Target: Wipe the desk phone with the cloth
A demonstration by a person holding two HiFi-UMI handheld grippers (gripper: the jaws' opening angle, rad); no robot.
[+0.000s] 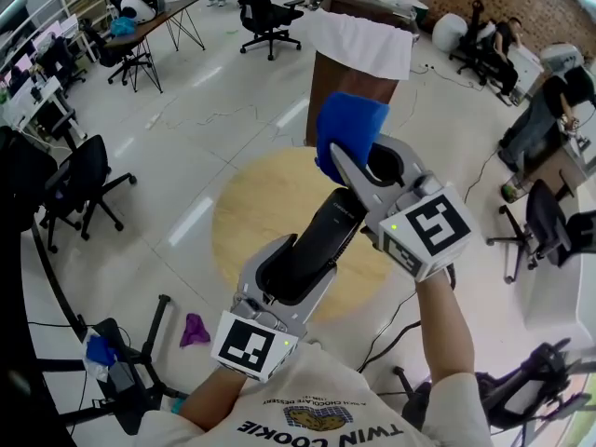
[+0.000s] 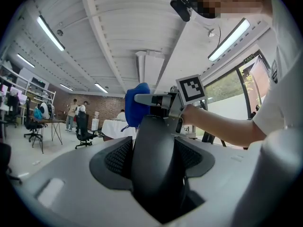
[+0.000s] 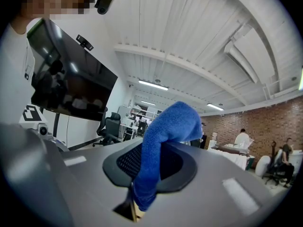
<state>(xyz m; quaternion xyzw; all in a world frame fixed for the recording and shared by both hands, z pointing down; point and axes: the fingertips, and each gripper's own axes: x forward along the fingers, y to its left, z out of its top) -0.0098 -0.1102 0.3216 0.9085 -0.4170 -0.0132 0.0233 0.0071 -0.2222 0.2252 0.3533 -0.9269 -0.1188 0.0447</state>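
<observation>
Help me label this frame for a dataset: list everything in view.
phone handset: one, black, held above the table
cloth: one, blue, beyond the phone handset's far end
round table: one, light wood, below both grippers
office chairs: at least four, black, around the floor
rag: one, purple, on the floor at the person's left
left gripper: one, grey, shut on the phone handset
right gripper: one, grey, shut on the cloth

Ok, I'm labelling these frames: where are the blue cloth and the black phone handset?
blue terry cloth [image 1: 349, 128], head view, on its bunched top.
black plastic phone handset [image 1: 324, 237], head view, on the middle of its body.
</observation>
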